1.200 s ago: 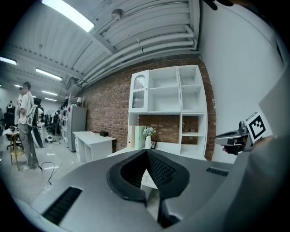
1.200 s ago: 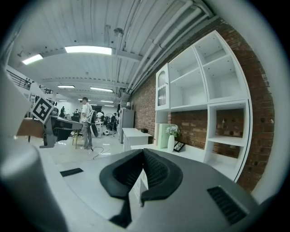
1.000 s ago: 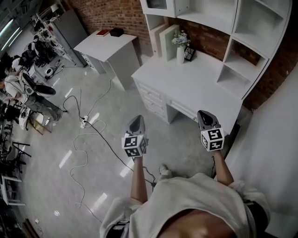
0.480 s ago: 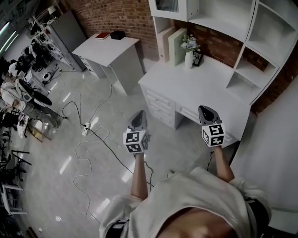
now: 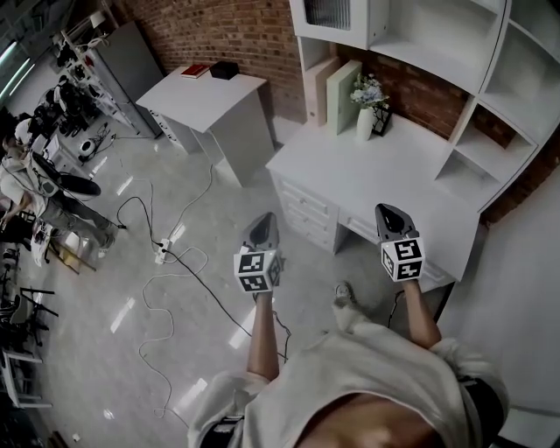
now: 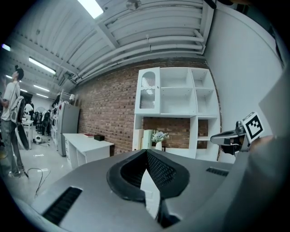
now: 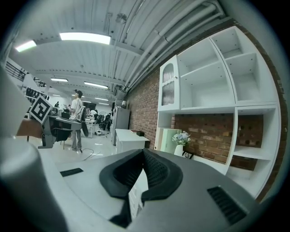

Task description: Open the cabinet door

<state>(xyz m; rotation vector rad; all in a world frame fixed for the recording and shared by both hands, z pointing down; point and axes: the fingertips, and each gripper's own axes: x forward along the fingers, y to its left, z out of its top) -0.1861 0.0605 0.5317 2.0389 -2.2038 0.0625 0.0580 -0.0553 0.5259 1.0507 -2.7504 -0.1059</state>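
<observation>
Robotics lab or workshop hall, with a mock home-study corner set up inside it.

- Landmark: white shelf unit with tabletop [image 5: 376, 175], standing against a bare brick wall [image 5: 219, 31].
- Left of it: separate white tabletop [image 5: 206, 92], grey metal cabinet [image 5: 131, 57].
- Further left: crowded workstations [image 5: 61, 179] with gear and people.
- In front: polished floor, loose cables [image 5: 143, 282], power strip [image 5: 161, 254].
- Overhead: exposed pipes [image 6: 149, 43], tube lights [image 7: 84, 38].

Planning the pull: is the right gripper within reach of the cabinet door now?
Probably not yet: the right gripper hangs by the desk front, the cabinet door well beyond it; nothing intervenes.
</observation>
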